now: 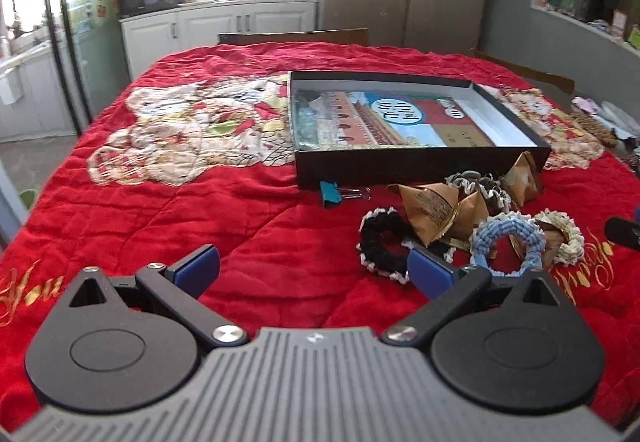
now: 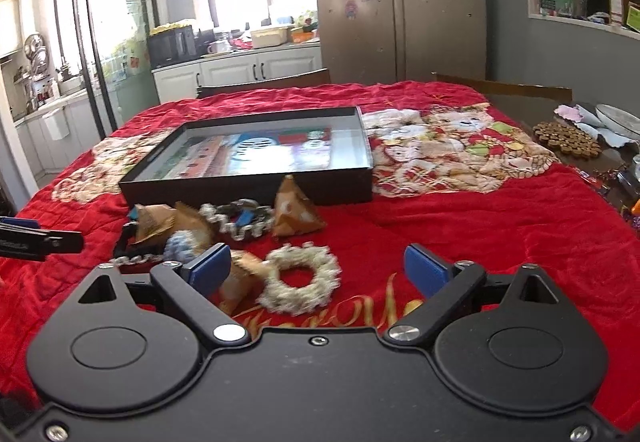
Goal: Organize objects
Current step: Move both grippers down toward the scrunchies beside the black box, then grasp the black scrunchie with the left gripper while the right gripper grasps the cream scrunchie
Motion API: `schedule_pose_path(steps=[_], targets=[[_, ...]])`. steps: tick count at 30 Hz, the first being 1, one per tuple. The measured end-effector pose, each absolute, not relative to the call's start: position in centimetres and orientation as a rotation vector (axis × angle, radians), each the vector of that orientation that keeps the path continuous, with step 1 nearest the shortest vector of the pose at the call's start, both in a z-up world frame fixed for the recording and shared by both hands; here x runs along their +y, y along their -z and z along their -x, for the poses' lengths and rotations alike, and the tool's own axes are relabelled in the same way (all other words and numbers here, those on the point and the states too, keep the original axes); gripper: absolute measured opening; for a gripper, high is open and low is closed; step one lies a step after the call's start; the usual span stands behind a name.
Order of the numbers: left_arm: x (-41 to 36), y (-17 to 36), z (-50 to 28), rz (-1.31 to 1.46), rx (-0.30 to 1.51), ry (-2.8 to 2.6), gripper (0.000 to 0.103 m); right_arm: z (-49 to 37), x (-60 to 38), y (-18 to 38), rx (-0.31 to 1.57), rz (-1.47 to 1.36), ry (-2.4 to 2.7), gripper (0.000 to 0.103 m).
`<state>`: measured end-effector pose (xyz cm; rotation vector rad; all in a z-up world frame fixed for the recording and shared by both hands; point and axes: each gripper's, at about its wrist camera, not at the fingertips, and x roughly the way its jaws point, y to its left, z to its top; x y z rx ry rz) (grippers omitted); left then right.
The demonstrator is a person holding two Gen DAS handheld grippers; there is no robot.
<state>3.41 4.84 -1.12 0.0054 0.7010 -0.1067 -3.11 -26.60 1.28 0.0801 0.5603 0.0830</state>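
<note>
A black shallow box with a colourful printed bottom lies open on the red cloth. In front of it lies a pile: a black scrunchie, a light blue scrunchie, a cream scrunchie, a dark white-trimmed scrunchie, several brown paper pyramid packets and a teal binder clip. My left gripper is open and empty, left of the pile. My right gripper is open and empty, over the cream scrunchie.
The red quilted cloth covers the table. A brown round trivet, a plate and clutter sit at the right edge. Chair backs stand behind the table. Kitchen cabinets and a fridge are farther back.
</note>
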Motion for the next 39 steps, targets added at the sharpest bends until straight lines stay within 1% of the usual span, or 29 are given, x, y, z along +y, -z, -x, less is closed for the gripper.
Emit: schedule_pose_path(steps=[2, 3, 5, 6, 8, 11, 16, 18, 20, 22, 25, 27, 28, 29, 30, 31, 32, 33, 34, 35, 39], targets=[[4.9, 1.3, -4.1, -0.001, 0.699, 0.144, 0.101, 2.3, -27.4, -0.8, 0.575, -0.09, -0.073, 0.076], [4.8, 1.5, -4.4, -0.006, 0.693, 0.161, 0.1, 1.9, -27.7, -0.5, 0.585, -0.095, -0.07, 0.073], [4.5, 1.8, -5.2, -0.029, 0.685, 0.18, 0.096, 1.1, -28.3, 0.1, 0.612, -0.098, -0.067, 0.06], [4.4, 2.0, -5.5, -0.035, 0.682, 0.188, 0.094, 0.8, -28.4, 0.5, 0.625, -0.094, -0.062, 0.057], [4.3, 2.5, -6.2, -0.049, 0.692, 0.212, 0.091, 0.0, -28.6, 1.2, 0.648, -0.079, -0.059, 0.049], [4.2, 3.3, -7.0, -0.053, 0.711, 0.235, 0.085, -0.5, -28.5, 1.8, 0.663, -0.083, -0.096, 0.047], [3.8, 3.8, -7.2, -0.067, 0.7, 0.279, 0.077, -1.1, -27.1, 1.8, 0.654, -0.026, -0.131, 0.047], [3.6, 4.1, -7.5, -0.081, 0.703, 0.287, 0.071, -1.6, -26.5, 2.1, 0.662, 0.001, -0.14, 0.045], [3.4, 4.4, -7.9, -0.078, 0.722, 0.302, 0.061, -1.9, -26.1, 2.4, 0.675, 0.014, -0.15, 0.044], [3.2, 4.7, -8.0, -0.068, 0.739, 0.326, 0.056, -2.1, -25.9, 2.8, 0.686, 0.018, -0.157, 0.043], [2.7, 5.0, -8.0, -0.083, 0.743, 0.347, 0.056, -2.2, -25.6, 3.3, 0.698, 0.032, -0.158, 0.041], [2.5, 5.1, -8.2, -0.086, 0.743, 0.349, 0.055, -2.4, -25.6, 3.5, 0.702, 0.035, -0.159, 0.039], [2.4, 5.1, -8.3, -0.085, 0.742, 0.347, 0.051, -2.4, -25.7, 3.6, 0.702, 0.034, -0.16, 0.036], [2.3, 5.1, -8.4, -0.085, 0.74, 0.343, 0.043, -2.5, -25.7, 3.6, 0.704, 0.034, -0.16, 0.03], [2.3, 5.1, -8.4, -0.088, 0.738, 0.341, 0.04, -2.7, -25.7, 3.6, 0.705, 0.038, -0.158, 0.027], [2.2, 5.1, -8.5, -0.09, 0.739, 0.342, 0.034, -2.7, -25.8, 3.7, 0.703, 0.039, -0.157, 0.021], [2.1, 5.1, -8.5, -0.088, 0.738, 0.343, 0.029, -2.7, -25.8, 3.7, 0.702, 0.037, -0.158, 0.017], [2.1, 5.1, -8.5, -0.084, 0.739, 0.347, 0.026, -2.8, -25.9, 3.7, 0.7, 0.031, -0.163, 0.016], [2.1, 5.0, -8.4, -0.081, 0.74, 0.35, 0.02, -2.8, -26.0, 3.7, 0.7, 0.026, -0.166, 0.014], [2.1, 5.0, -8.4, -0.078, 0.741, 0.349, 0.017, -2.8, -26.0, 3.6, 0.697, 0.024, -0.17, 0.013], [2.3, 4.7, -8.2, -0.073, 0.738, 0.352, 0.014, -2.6, -26.0, 3.3, 0.681, 0.025, -0.171, 0.012]])
